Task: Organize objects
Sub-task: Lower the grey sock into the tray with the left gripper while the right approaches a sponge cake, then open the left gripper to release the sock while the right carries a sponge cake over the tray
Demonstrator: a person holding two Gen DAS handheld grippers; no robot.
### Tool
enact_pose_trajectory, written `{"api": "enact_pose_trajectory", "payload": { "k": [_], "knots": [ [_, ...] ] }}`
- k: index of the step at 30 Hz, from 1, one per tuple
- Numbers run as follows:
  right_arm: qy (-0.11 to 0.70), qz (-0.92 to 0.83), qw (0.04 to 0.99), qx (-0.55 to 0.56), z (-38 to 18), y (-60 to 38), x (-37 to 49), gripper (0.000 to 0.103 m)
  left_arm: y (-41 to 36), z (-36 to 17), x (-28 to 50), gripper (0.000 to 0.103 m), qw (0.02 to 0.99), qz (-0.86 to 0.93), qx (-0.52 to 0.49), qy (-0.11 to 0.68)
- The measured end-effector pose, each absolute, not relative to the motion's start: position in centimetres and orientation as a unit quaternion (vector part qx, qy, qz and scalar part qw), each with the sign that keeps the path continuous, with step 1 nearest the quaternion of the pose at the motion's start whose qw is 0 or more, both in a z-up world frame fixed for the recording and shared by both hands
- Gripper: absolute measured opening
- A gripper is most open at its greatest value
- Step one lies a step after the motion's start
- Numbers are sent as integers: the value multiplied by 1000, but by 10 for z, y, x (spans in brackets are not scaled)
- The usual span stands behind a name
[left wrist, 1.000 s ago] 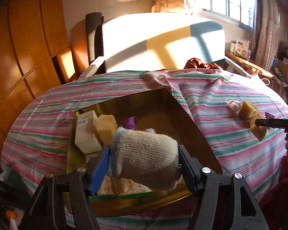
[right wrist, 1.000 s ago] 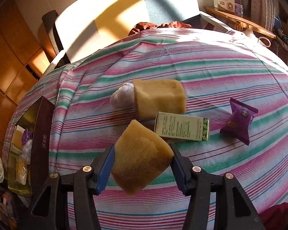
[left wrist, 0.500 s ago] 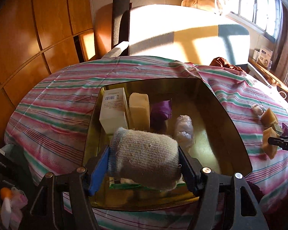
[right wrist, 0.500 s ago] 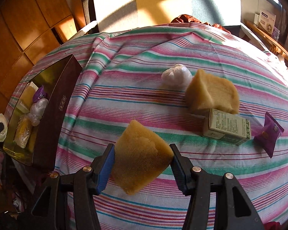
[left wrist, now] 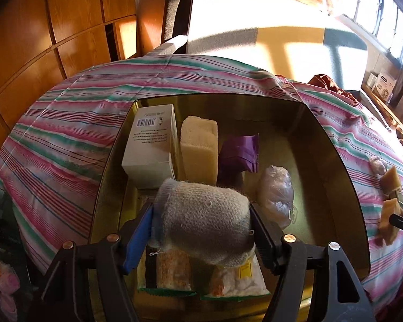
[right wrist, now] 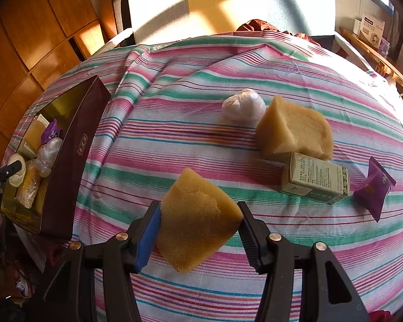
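My left gripper [left wrist: 201, 225] is shut on a rolled grey sock [left wrist: 204, 220] and holds it above the near end of a gold-lined box [left wrist: 333, 166]. The box holds a white carton [left wrist: 150, 142], a yellow sponge [left wrist: 198, 150], a purple packet [left wrist: 239, 153], a plastic-wrapped bundle [left wrist: 276, 193] and snack bags [left wrist: 174, 271]. My right gripper [right wrist: 198, 225] is shut on a yellow sponge wedge [right wrist: 196, 220] above the striped tablecloth [right wrist: 174, 123]. The box [right wrist: 75, 161] is at the far left in the right wrist view.
On the cloth ahead of the right gripper lie a white wrapped ball [right wrist: 243, 106], a second yellow sponge [right wrist: 292, 131], a green-white carton [right wrist: 314, 182] and a purple packet [right wrist: 373, 187]. A chair back [right wrist: 228, 2] stands beyond the table. Wooden cabinets [left wrist: 53, 26] are on the left.
The left gripper has moved with the sock over the box, so its contents now sit straight ahead. The right gripper has carried the sponge wedge leftward and back from the objects on the cloth.
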State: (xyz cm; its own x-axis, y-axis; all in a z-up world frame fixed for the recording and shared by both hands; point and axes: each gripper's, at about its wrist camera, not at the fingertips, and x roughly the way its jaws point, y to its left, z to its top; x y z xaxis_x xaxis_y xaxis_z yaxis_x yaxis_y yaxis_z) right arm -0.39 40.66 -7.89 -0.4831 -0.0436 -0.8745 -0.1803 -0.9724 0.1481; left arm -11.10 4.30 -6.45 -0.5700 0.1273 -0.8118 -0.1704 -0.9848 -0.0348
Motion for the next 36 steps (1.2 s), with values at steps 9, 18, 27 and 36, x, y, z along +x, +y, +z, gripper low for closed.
{"api": "enact_pose_trajectory", "payload": {
  "k": [9,18,27,36],
  "knots": [
    [106,854,39,-507,-79,406,-5,57,51,-71,-134,91,86,886,-454,32],
    [95,852,50,-512,-80,404,-6,57,43,-51,-116,101,75,906,-415,35],
    [86,850,56,-516,-82,403,-7,57,30,-31,-83,103,71,916,-394,18],
    [100,864,45,-492,-66,388,-1,57,23,-14,-58,103,77,925,-373,13]
  ]
}}
